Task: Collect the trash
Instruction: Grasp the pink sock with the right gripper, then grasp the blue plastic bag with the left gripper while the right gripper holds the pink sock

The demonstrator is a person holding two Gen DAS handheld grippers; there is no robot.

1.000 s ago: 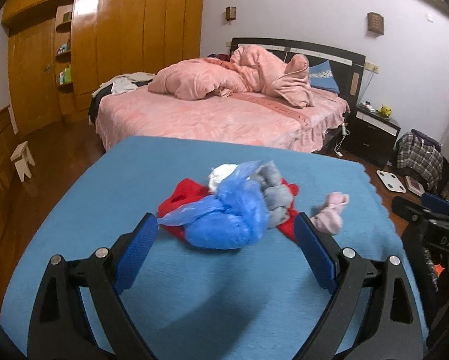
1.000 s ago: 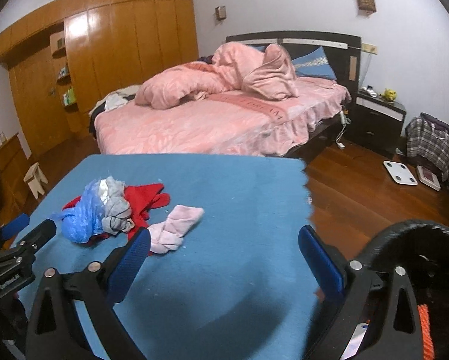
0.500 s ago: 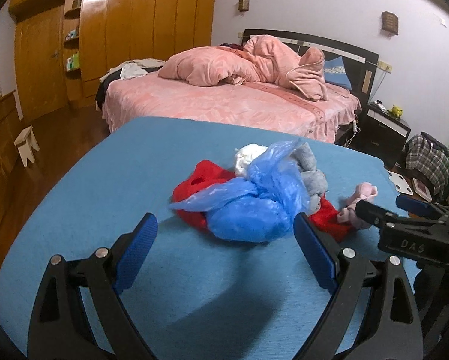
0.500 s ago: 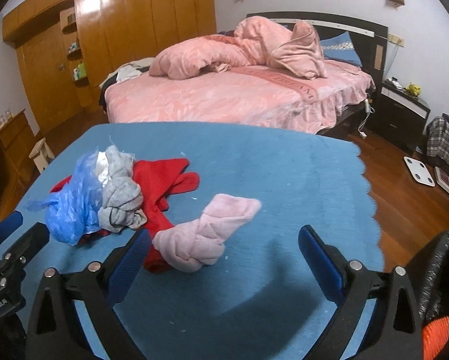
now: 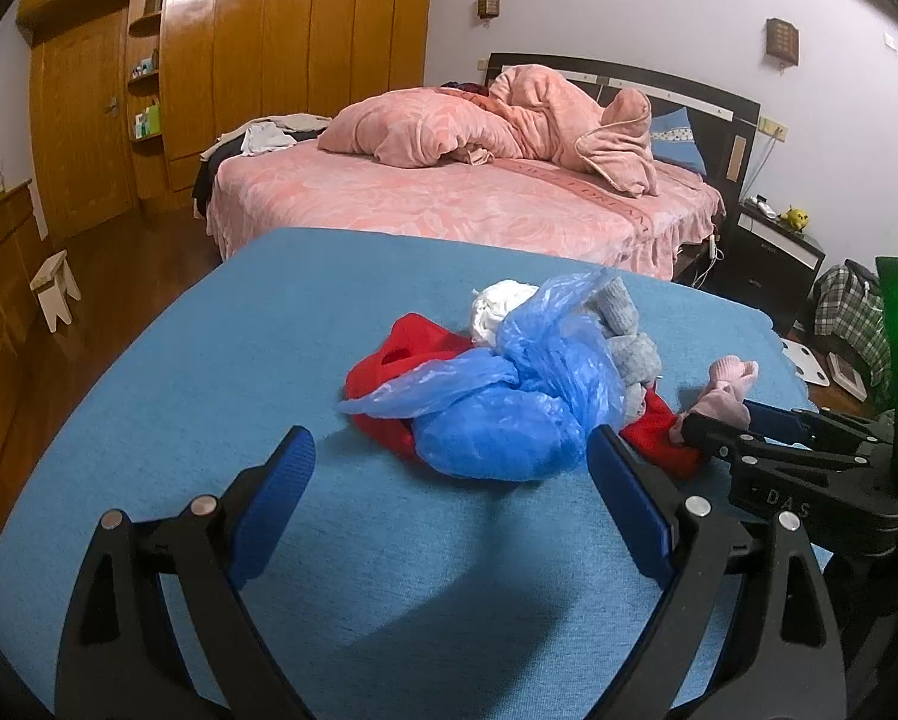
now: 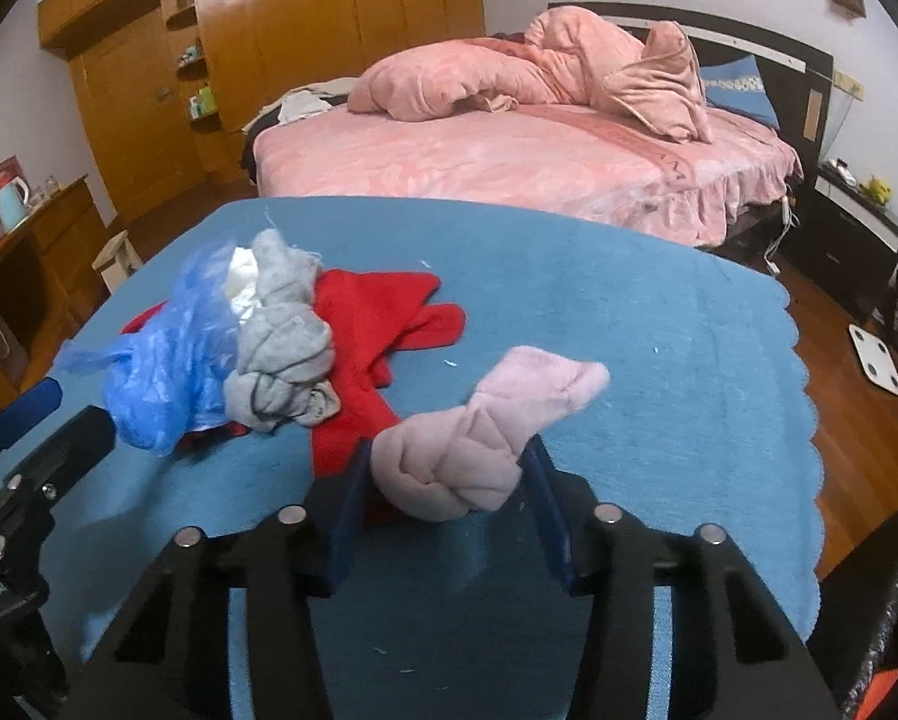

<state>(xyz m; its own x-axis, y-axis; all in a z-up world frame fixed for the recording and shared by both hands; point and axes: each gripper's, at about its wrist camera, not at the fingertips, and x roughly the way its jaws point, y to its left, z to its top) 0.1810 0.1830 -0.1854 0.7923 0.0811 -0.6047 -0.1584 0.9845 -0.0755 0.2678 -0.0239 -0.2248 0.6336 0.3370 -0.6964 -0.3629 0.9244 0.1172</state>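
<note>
On the blue table cloth (image 5: 221, 360) lies a heap: a blue plastic bag (image 5: 508, 414), a red cloth (image 5: 401, 360), a grey knotted sock (image 6: 284, 354) and a white wad (image 5: 499, 300). My left gripper (image 5: 449, 480) is open, just short of the blue bag. My right gripper (image 6: 443, 492) is shut on a pink rolled sock (image 6: 484, 432), right of the heap; it also shows in the left wrist view (image 5: 724, 390).
A pink bed (image 5: 478, 198) stands behind the table. Wooden wardrobes (image 5: 239, 60) line the left wall. A small stool (image 5: 53, 294) stands on the floor at left. A black nightstand (image 5: 772, 264) and a scale (image 6: 877, 360) are at right.
My right gripper has moved in to the pink sock and closed on it. My left gripper has moved closer to the blue bag, still open.
</note>
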